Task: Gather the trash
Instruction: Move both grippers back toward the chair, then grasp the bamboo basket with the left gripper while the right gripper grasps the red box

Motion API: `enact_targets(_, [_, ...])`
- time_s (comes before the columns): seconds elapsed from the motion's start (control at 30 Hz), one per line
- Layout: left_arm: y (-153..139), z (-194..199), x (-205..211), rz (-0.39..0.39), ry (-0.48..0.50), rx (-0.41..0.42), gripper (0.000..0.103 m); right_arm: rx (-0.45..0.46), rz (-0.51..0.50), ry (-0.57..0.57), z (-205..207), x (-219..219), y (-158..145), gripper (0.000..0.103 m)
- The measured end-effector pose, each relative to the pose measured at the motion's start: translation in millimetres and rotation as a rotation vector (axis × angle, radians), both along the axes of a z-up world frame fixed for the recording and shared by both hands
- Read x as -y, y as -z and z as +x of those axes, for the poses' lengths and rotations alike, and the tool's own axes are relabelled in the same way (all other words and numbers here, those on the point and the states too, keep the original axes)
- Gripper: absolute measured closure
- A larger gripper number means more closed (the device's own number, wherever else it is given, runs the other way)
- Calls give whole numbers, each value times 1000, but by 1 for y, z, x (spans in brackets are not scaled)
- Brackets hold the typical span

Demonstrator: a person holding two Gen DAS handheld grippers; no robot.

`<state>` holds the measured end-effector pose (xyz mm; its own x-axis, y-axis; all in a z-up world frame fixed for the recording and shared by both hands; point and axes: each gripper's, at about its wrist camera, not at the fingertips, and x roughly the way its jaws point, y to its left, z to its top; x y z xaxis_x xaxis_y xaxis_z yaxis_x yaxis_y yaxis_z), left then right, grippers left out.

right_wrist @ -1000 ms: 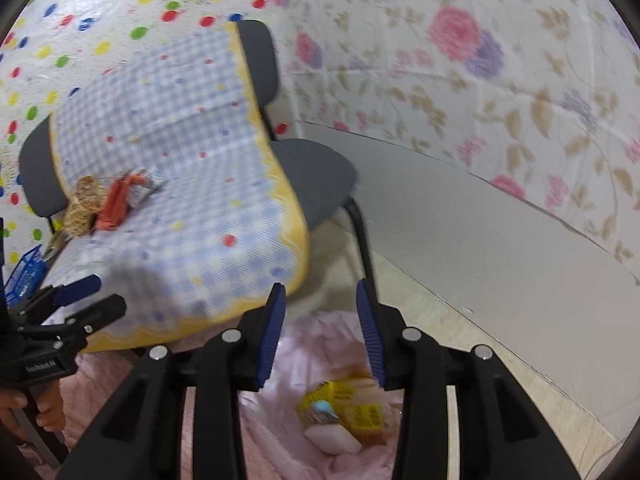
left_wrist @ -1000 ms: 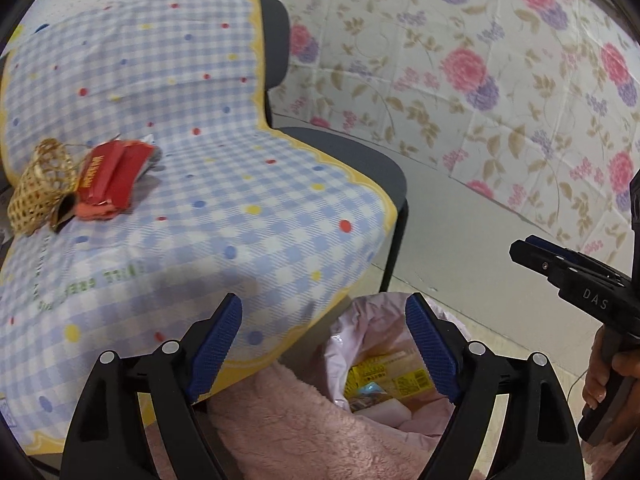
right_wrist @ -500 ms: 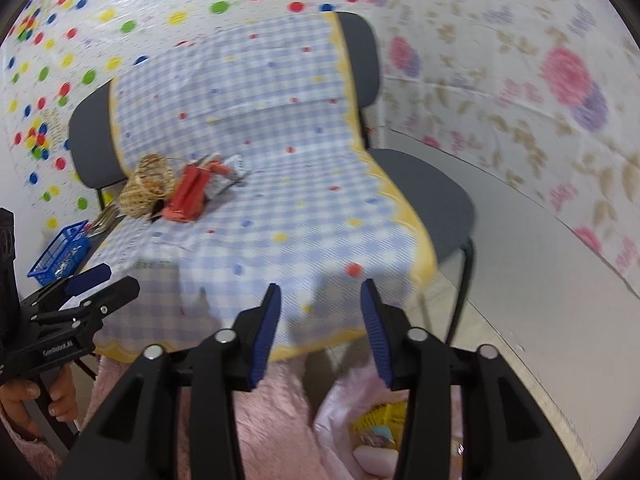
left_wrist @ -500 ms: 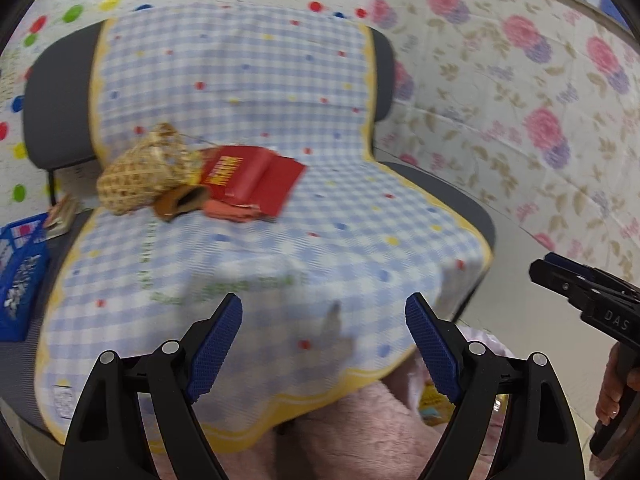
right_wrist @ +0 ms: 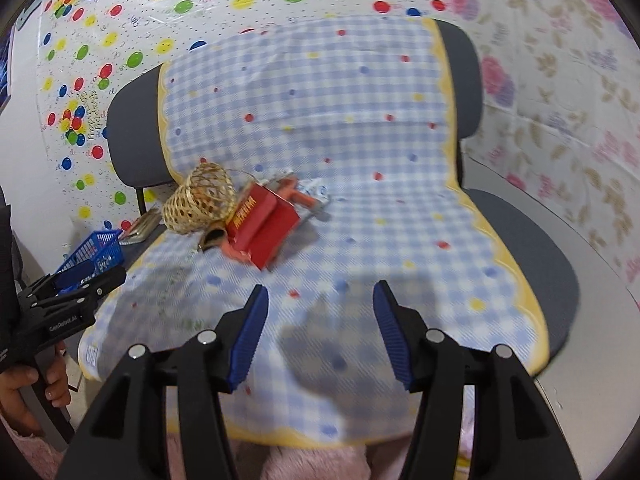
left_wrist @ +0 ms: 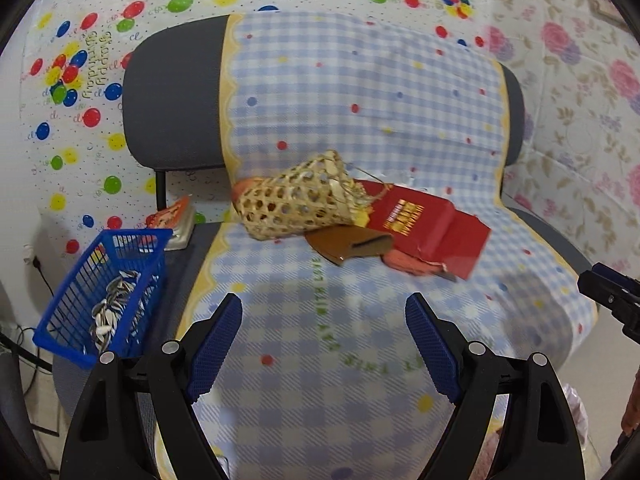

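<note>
Both grippers hang above the front of a grey padded chair (left_wrist: 172,96) draped in a blue-and-white checked cloth (left_wrist: 360,92) with a scalloped yellow border and scattered coloured dots. The left gripper (left_wrist: 324,340) has its ribbed blue pads spread wide, with nothing between them; the right gripper (right_wrist: 320,336) is also parted and empty, though less widely. The trash lies in a heap toward the back left of the seat: a glossy red cardboard box (left_wrist: 428,226) with yellow lettering, partly flattened and torn at one edge, resting over a brown card flap (left_wrist: 352,246) and an orange-red wrapper (left_wrist: 412,266). Touching the box on its left is a small woven cane basket (left_wrist: 296,204), an open lattice cylinder tipped on its side. In the right wrist view a crinkled white wrapper (right_wrist: 316,192) shows just behind the box. Left of the chair sits a blue plastic mesh basket (left_wrist: 104,280) holding pale striped seed shells, with a small printed packet (left_wrist: 174,220) beside it. Walls are covered in shiny sheeting, balloon-dotted behind and floral to the right
</note>
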<state>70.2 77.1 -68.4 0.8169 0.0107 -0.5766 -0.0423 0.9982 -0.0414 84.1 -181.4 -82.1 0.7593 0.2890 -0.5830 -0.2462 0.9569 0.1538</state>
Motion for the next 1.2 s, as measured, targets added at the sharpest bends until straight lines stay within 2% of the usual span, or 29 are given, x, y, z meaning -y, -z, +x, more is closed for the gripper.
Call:
enact_targets(0.1, [0,16,-3,1,-11,-7,19,-7,12,-28,23,-12,4,50])
enact_targets(0.17, [0,25,-3,8,-9,-16,19,-14,17,-50,34,-19,4,66])
enact_targets(0.3, [-3,43,-5,21,-21,-17,19,2,15,-118,58,-44,1,66])
enact_targets(0.4, [-7,56,-9,30,-35,-13,19,-24,27,-146,81,-57,4,66])
enact_targets(0.63, [-6,74,-20,40,-48,-23,19,-108,75,-152,126,-70,22,66])
enact_targets(0.8, [3,81,-25,24,-50,-52,19,-131,123,-160,152,-81,27,66])
enact_targets(0.83, [3,83,-26,25,-50,-55,19,-134,127,-164,155,-83,28,71])
enact_targets(0.87, [4,83,-26,28,-51,-57,19,-142,128,-171,159,-87,29,80])
enact_targets(0.93, [4,84,-27,33,-52,-61,19,-159,135,-188,164,-92,30,82])
enact_targets(0.97, [4,83,-28,34,-56,-63,19,-162,134,-198,164,-95,29,86])
enact_targets(1.1, [0,77,-32,32,-70,-57,19,-103,116,-267,148,-103,13,99])
enact_targets(1.2, [-2,73,-34,28,-79,-56,19,31,62,-287,121,-107,-13,101])
